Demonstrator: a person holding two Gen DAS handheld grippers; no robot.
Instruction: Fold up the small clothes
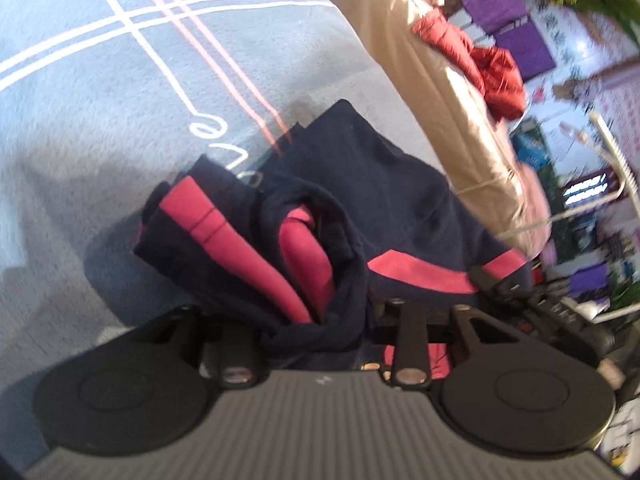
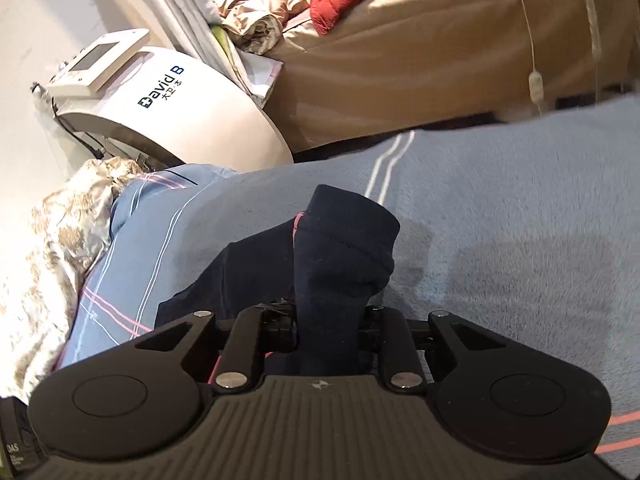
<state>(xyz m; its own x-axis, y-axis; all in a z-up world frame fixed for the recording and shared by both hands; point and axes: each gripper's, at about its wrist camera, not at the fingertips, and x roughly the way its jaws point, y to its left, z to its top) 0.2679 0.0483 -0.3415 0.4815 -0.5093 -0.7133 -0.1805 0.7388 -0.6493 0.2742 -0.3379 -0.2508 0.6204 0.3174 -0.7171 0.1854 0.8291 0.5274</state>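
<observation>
Left gripper (image 1: 316,320): closed on a bunch of the navy and pink garment (image 1: 352,200), at 6 o'clock.
Garment: half on the blue blanket (image 1: 100,100) (still lumpy).
Right gripper (image 2: 332,320): pinches its navy edge.
Tip: lift both evenly, then lay flat.

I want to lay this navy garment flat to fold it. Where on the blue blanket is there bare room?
Bare blanket lies right of the navy garment, past the white double stripe. The left wrist view shows more beyond the garment, by the looped line. Crowded: the floral quilt and blanket edge.
</observation>
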